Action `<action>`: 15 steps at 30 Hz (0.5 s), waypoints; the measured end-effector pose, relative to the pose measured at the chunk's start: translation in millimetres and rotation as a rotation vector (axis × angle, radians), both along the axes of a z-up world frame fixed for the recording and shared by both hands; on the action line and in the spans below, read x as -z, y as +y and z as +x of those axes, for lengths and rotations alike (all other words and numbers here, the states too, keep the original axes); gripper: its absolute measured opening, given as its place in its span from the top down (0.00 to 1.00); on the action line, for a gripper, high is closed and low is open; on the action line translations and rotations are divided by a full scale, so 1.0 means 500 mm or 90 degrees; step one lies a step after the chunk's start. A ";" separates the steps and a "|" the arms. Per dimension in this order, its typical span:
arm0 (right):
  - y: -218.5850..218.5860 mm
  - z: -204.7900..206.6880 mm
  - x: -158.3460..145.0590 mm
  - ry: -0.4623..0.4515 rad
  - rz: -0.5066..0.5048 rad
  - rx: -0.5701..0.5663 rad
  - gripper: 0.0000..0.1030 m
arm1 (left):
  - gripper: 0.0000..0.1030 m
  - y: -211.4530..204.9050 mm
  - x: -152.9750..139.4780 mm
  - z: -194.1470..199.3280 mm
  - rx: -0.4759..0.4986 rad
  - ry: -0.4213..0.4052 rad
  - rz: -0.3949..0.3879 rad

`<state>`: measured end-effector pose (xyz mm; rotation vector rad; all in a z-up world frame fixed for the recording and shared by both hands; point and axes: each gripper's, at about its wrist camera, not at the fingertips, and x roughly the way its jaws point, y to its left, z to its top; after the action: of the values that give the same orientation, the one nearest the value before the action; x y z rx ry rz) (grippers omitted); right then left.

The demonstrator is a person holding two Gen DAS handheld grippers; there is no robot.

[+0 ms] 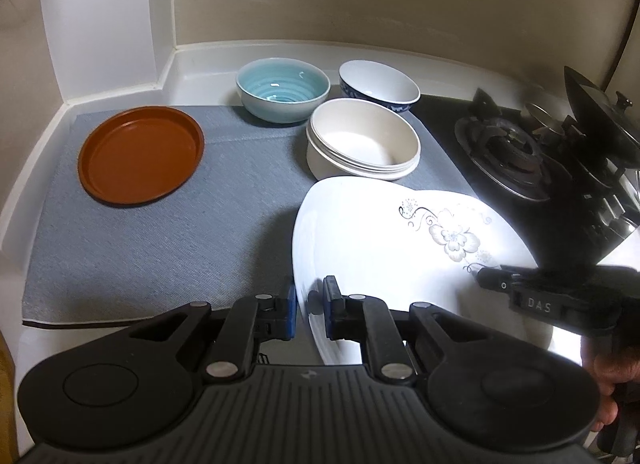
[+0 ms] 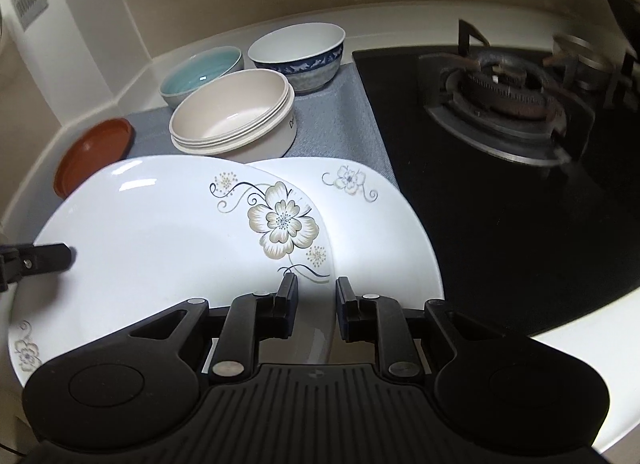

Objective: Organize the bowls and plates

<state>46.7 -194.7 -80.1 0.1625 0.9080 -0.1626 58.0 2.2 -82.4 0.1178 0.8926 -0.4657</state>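
On the grey mat (image 1: 160,248) beside the black stove (image 2: 500,191), two white flowered plates overlap; the upper plate (image 2: 160,232) lies tilted across the left part of the lower plate (image 2: 384,232), which sits flat at the mat's right edge. The left gripper (image 1: 310,304) has its fingers either side of the upper plate's left rim, narrowly parted, and whether the pads press the rim I cannot tell. The right gripper (image 2: 316,296) straddles the same plate's right edge, fingers a little apart, and contact there is likewise unclear. Behind the plates stands a stack of cream bowls (image 1: 362,139); further back, a light blue bowl (image 1: 282,89) and a blue-patterned bowl (image 1: 378,85) stand side by side near the wall. A brown dish (image 1: 140,153) rests alone on the mat's left side, well apart from the bowls.
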 end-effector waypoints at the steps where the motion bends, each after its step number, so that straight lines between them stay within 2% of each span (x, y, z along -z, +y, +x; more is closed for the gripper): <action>1: 0.003 0.001 -0.002 0.003 -0.018 -0.006 0.79 | 0.86 -0.002 0.002 -0.001 0.002 0.002 -0.001; 11: 0.018 -0.003 -0.025 0.022 -0.167 -0.025 0.79 | 0.86 -0.015 0.018 0.000 -0.006 0.014 -0.026; 15: 0.008 -0.014 -0.034 0.014 -0.193 -0.016 0.79 | 0.85 -0.020 0.035 0.005 -0.013 0.043 -0.040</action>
<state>39.7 -190.9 -62.9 -0.1316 0.8965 -0.2769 60.7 -7.8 -99.7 0.0355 0.9429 -0.4799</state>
